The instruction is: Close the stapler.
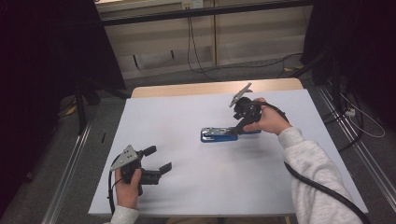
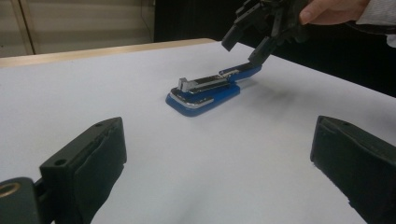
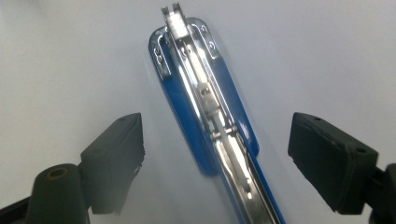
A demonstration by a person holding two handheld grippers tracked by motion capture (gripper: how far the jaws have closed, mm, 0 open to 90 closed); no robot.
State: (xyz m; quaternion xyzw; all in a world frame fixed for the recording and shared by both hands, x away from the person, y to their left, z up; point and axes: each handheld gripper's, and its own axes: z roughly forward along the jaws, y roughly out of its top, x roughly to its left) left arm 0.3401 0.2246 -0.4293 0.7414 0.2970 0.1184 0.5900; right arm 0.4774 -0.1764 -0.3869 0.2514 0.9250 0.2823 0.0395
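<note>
Right gripper (image 1: 239, 122) hangs over the middle of the table, jaws spread wide, one on each side of the blue stapler (image 1: 223, 134), and from its own view neither pad touches it: released, gripping nothing. In the left gripper view one of that gripper's fingers (image 2: 259, 51) comes down right at the raised rear end of the stapler (image 2: 208, 88), whether touching I cannot tell. The stapler (image 3: 205, 107) lies swung open on the table's centre, blue base flat, chrome magazine exposed along its length. Over to the left gripper (image 1: 157, 158), near the table's front left corner: jaws wide apart too, empty, pointed across at the stapler and well apart from it, with bare tabletop between. The person's left hand (image 1: 127, 186) wraps its handle; the right hand (image 1: 267, 120) holds the other from the far right side. The white table (image 1: 187, 186) has a wooden strip showing along its far edge. Beyond it: grey floor, dark drapes on both sides, cables trailing down a pale back wall.
</note>
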